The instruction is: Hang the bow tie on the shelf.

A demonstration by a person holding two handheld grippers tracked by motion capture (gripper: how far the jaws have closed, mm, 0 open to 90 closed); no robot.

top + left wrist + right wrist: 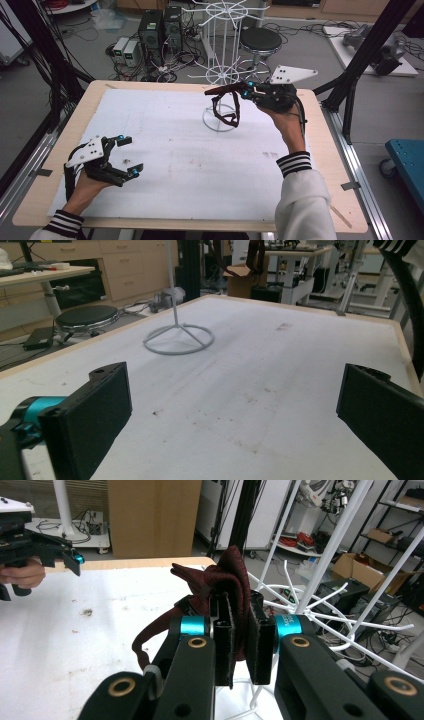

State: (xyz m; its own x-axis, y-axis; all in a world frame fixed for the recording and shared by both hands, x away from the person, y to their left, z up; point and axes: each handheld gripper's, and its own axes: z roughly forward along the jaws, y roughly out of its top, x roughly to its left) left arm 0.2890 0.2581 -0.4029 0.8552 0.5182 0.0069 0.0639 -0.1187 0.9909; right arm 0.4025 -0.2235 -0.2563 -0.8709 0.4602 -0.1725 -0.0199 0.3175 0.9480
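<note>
While the left gripper (126, 156) rests low near the bench's (45, 185) left edge with its jaws spread wide and nothing between them, the right gripper (243, 92) is raised over the far middle of the white sheet (190, 170), jaws pinched on a dark red fabric piece (226, 107). That fabric juts leftward from the jaws as a narrow point, its long axis roughly level, while a strap-like loop droops from it above the round base of the white wire rack (220, 40).
</note>
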